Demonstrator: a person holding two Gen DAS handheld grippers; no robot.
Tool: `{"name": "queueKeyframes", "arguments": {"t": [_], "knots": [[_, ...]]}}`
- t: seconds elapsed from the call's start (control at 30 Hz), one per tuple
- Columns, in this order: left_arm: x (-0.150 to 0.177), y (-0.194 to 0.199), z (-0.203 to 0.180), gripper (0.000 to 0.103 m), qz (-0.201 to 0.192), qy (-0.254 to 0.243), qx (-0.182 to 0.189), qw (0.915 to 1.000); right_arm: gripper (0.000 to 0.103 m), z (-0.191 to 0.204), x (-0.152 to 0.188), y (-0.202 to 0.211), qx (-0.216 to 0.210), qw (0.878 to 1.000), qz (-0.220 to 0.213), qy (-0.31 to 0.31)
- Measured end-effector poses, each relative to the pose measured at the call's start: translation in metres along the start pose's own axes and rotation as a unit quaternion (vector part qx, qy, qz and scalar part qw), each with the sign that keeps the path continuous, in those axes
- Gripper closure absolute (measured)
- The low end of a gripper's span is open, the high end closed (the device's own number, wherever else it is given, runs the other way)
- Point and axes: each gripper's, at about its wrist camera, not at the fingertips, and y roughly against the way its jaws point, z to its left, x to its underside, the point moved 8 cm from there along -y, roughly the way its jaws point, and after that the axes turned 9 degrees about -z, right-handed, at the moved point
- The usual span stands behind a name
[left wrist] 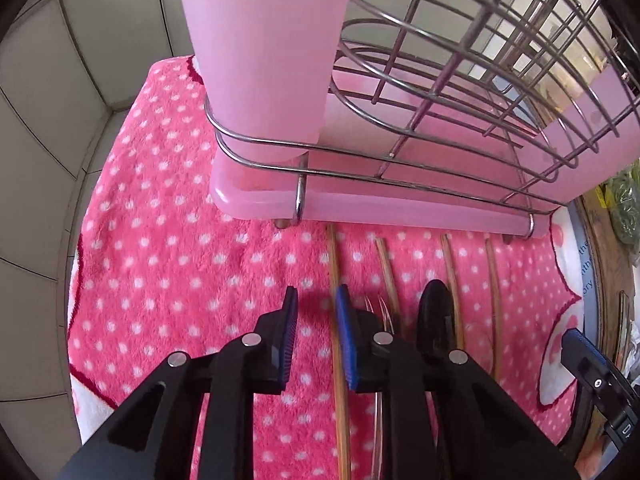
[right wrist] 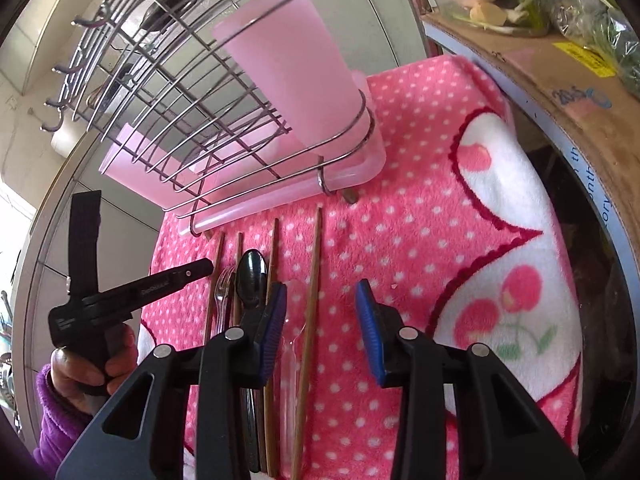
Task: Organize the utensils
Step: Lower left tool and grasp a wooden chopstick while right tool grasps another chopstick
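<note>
The left gripper (left wrist: 316, 308) was open, empty; one chopstick (left wrist: 334, 280) lay just beside its right finger. The right gripper (right wrist: 322, 300) was open, a chopstick (right wrist: 310, 300) between its fingers. Black spoon (right wrist: 251, 280) and clear fork (right wrist: 224, 286) lay left. Beyond stood the wire rack (right wrist: 192, 120).

my left wrist camera looks low and close along its fingers at the pink dotted towel (left wrist: 168, 240) and wire rack (left wrist: 400, 152). my right wrist camera sits higher and farther back, facing the same rack (right wrist: 224, 128), towel (right wrist: 420, 220) and row of chopsticks (right wrist: 314, 280).
</note>
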Motion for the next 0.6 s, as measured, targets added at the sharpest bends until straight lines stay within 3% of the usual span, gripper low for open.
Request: {"name": "queueKeyframes", "arguments": {"t": [0.17, 0.3, 0.4, 0.6], "knots": [[0.003, -0.014, -0.005, 0.083, 0.011, 0.012, 0.013, 0.9998, 0.067, 0.000, 0.000, -0.008, -0.002, 1.000, 0.010, -0.004], [0.007, -0.019, -0.015, 0.084, 0.004, -0.025, -0.001, 0.9997, 0.067, 0.003, 0.000, -0.017, -0.005, 1.000, 0.021, -0.009], [0.005, -0.020, -0.027, 0.096, -0.010, -0.062, -0.016, 0.9979, 0.068, 0.008, 0.000, -0.025, -0.010, 0.999, 0.035, -0.015], [0.005, 0.009, -0.009, 0.098, -0.017, -0.020, 0.020, 0.9994, 0.072, 0.018, -0.002, -0.044, 0.006, 0.998, 0.056, 0.004]]}}
